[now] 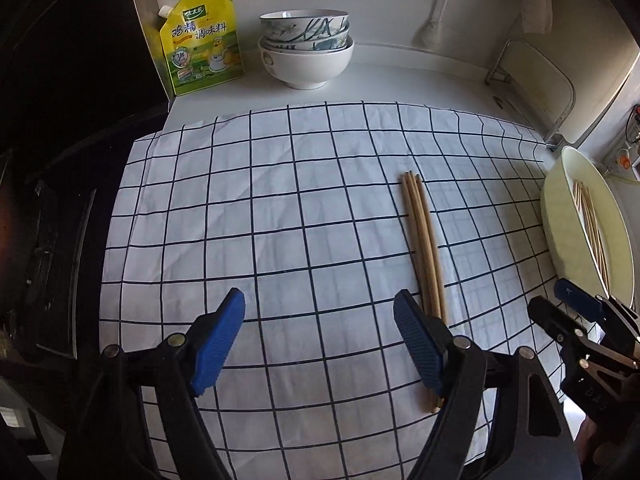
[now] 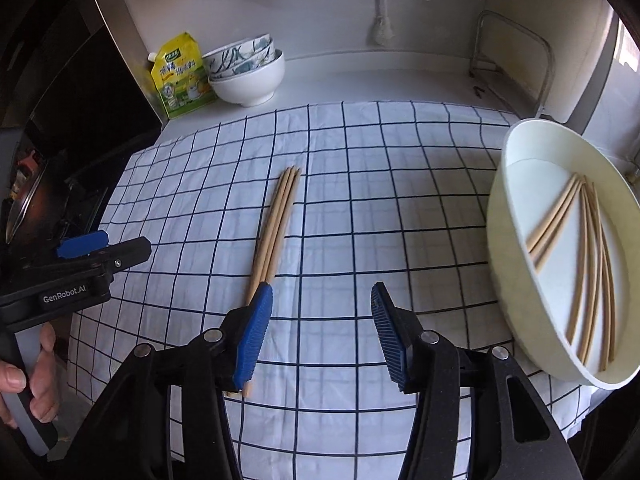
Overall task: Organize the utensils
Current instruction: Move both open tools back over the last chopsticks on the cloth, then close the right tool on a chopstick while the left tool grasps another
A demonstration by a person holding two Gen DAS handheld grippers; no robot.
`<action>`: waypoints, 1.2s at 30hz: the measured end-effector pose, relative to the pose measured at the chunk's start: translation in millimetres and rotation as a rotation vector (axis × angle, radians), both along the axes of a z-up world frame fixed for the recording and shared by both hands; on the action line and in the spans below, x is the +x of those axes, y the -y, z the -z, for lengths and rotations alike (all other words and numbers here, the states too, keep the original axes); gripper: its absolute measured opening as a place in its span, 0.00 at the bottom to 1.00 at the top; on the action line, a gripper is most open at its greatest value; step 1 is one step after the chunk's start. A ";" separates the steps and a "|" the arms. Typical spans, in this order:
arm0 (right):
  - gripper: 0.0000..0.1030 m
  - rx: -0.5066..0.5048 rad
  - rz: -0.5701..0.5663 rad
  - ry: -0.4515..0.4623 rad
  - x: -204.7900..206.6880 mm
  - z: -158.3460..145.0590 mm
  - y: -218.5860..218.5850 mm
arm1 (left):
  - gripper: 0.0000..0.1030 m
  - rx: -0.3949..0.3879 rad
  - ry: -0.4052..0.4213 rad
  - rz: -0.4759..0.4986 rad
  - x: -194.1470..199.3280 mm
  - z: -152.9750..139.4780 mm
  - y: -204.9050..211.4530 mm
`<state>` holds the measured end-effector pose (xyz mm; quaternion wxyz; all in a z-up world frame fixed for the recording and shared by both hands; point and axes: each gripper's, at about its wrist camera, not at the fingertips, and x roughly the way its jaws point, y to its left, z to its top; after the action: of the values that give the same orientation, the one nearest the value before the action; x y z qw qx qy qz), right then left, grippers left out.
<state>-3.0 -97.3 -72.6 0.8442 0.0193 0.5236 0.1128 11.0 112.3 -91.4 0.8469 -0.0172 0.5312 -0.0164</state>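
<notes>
Three wooden chopsticks [image 1: 424, 240] lie side by side on the checked cloth [image 1: 280, 220], also in the right wrist view [image 2: 276, 224]. My left gripper [image 1: 320, 320] is open and empty, the chopsticks just outside its right finger. My right gripper [image 2: 320, 316] is open and empty, the chopsticks passing under its left finger [image 2: 254, 332]. A cream round basin [image 2: 516, 216] at the right holds several more chopsticks [image 2: 588, 256]; the basin also shows in the left wrist view [image 1: 560, 216]. Each gripper appears at the edge of the other's view: the right gripper [image 1: 576, 312], the left gripper [image 2: 104, 250].
Stacked bowls [image 1: 306, 46] and a yellow seasoning pouch [image 1: 204, 40] stand at the back of the counter. A dish rack [image 1: 532, 80] stands at the back right. A dark stove area [image 1: 60, 200] lies to the left.
</notes>
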 end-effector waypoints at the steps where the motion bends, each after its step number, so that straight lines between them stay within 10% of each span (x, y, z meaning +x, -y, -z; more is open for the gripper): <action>1: 0.48 -0.005 -0.006 -0.014 1.6 7.5 -6.9 | 0.73 0.003 -0.003 0.002 -0.5 2.7 -2.1; 28: 0.47 -0.127 -0.008 -0.050 7.0 63.0 -50.5 | 0.73 -0.001 -0.036 0.098 12.5 40.6 -7.4; 36: 0.22 -0.145 -0.064 -0.041 6.9 66.3 -54.0 | 0.73 -0.007 -0.037 0.100 10.2 43.6 0.5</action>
<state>3.9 -43.4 -138.9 0.8285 -0.0564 0.5478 0.1012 21.2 111.8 -135.0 0.8350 0.0061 0.5470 -0.0599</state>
